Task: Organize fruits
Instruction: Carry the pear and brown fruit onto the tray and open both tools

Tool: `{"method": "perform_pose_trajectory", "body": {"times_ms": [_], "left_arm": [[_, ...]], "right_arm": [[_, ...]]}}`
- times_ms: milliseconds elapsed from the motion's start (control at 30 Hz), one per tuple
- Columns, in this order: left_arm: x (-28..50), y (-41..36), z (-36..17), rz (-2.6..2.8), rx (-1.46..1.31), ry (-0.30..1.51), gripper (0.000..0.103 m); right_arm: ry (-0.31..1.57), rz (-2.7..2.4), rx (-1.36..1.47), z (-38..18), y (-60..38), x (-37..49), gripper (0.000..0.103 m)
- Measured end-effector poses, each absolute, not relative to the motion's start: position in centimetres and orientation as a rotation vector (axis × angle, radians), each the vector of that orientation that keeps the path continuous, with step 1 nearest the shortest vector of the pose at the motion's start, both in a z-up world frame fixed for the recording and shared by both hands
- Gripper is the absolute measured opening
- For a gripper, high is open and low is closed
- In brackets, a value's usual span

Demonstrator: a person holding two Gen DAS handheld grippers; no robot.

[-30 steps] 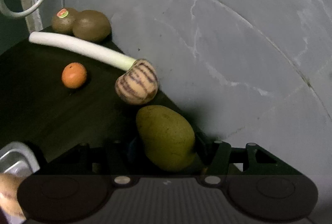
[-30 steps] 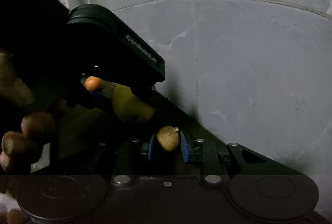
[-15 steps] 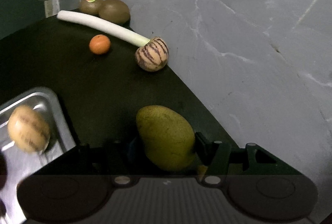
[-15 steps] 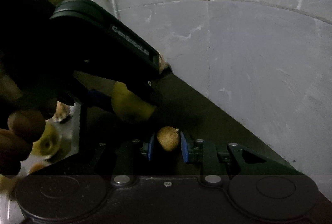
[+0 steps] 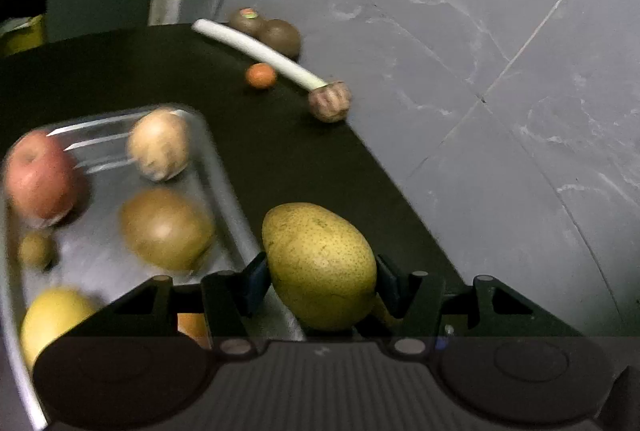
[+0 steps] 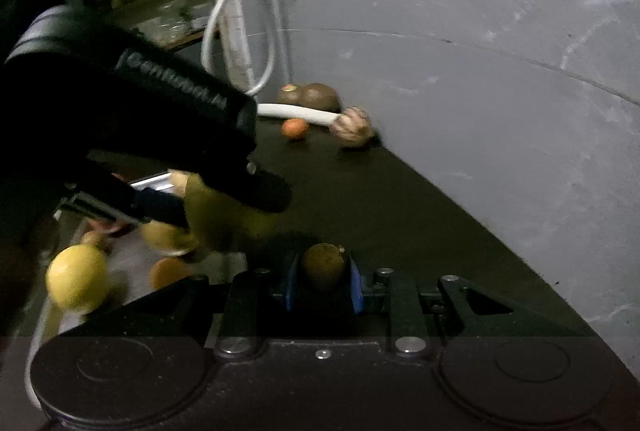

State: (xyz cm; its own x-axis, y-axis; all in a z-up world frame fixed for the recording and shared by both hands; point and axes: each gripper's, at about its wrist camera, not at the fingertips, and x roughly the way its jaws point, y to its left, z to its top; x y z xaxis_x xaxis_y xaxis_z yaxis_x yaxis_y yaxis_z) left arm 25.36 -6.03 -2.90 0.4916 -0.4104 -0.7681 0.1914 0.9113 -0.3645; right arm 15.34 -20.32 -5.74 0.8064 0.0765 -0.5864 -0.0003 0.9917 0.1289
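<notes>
Each camera sits just behind its hand-held gripper, looking forward and down along the fingers. The left wrist view looks close over the metal tray (image 5: 224, 183) and across the dark counter (image 5: 288, 159) toward the grey wall. The right wrist view faces the same way from beside it. Both share the far leek (image 5: 256, 49) (image 6: 296, 113) and small orange fruit (image 5: 261, 75) (image 6: 295, 128).

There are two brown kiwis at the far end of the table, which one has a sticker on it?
The left brown kiwi, farther from the table's edge: it carries a small green-and-red sticker on top. The right brown kiwi touching it is bare.
</notes>
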Motion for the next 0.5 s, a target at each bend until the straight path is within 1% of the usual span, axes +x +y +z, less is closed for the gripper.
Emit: {"method": "perform_pose_trajectory", "body": {"times_ms": [233,500], "left_arm": [[21.2,-1.9,-2.5,-0.289,-0.31,0.987,0.06],[17.2,2.8,-3.3,-0.184,-0.381,1.015,0.06]], "right_arm": [[0.64,0.134,0.076,-5.1,-17.3,12.4,0.028],[0.679,0.226,0.0,-6.3,-13.7,11.2,0.028]]}}
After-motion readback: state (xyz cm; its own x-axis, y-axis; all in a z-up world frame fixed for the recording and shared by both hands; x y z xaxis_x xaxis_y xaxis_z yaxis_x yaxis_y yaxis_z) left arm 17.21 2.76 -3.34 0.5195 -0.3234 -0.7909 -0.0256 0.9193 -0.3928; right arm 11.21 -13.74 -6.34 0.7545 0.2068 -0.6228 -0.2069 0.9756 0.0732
